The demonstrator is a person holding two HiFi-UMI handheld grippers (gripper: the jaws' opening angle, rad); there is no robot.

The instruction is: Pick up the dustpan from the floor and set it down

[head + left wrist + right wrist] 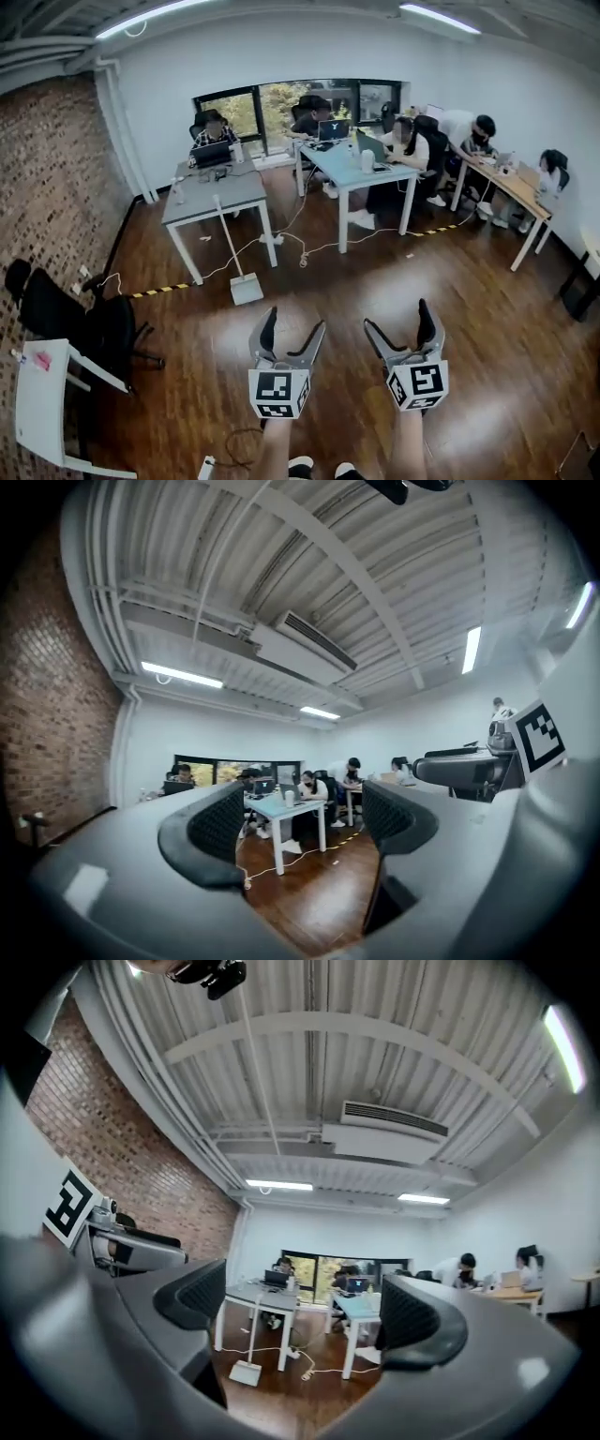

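Task thing: the dustpan (246,287) stands on the floor (375,281) just in front of the grey table (216,195), between that table's front legs. Its long handle (228,234) rises toward the table's front edge.

Handle top: it may lean on the grey table's edge or only stand before it; the head view is too small to tell.

Left gripper (295,323): jaws spread with nothing between them. It is held well apart from the grey table, on the near side of the dustpan.

Right gripper (398,319): jaws spread wider, also with nothing between them, and equally far back from the grey table.

Done so far: nothing, by my reading. The dustpan is untouched on the floor.

Left to do: close the gap to the grey table, grasp the dustpan, lift it and set it down.

Head view alone: it shows both grippers side by side and the stretch of bare floor between them and the grey table.

Right gripper view alone: the dustpan shows low between this gripper's jaws, just before the grey table, so this gripper seems the better aimed.

Left gripper view alone: no dustpan shows. Between its jaws is the pale blue table (281,808) beside the grey table, with seated people (309,785).
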